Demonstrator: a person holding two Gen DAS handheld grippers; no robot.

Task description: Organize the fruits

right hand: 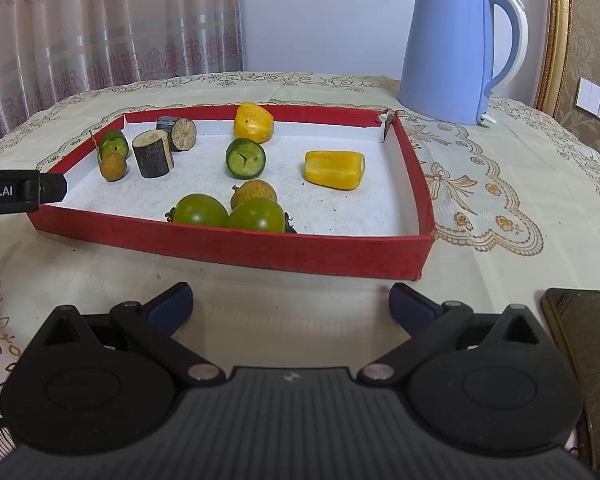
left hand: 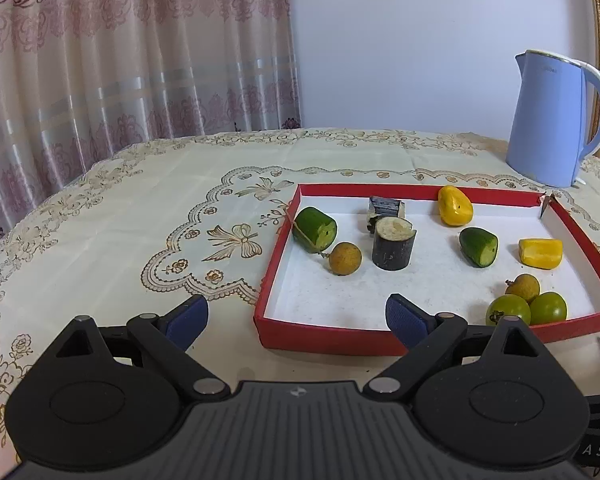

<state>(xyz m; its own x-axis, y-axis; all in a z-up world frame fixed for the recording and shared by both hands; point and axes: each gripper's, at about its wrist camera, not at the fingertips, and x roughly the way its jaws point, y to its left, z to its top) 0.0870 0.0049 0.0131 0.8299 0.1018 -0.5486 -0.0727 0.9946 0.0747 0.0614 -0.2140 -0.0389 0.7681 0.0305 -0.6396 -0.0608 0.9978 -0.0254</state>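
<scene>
Fruit pieces scattered inside a shallow red tray with a white floor, set on a cream embroidered tablecloth. Near the tray's front edge: two green tomatoes touching side by side, a brown longan just behind them. Toward the left edge: a green cucumber piece against the wall, a second longan just beside it, a dark sugarcane stub upright nearby, another sugarcane piece on its side behind that. Mid-tray: a second cucumber piece. At the back edge: a yellow pepper piece; another yellow piece toward the right edge. Blue kettle beyond the tray's back right corner; dark phone at the table's front right.

Left gripper low over the tray's front left corner, blue-padded fingers spread wide, nothing between them. Right gripper in front of the tray's front edge, fingers likewise spread wide and empty.
</scene>
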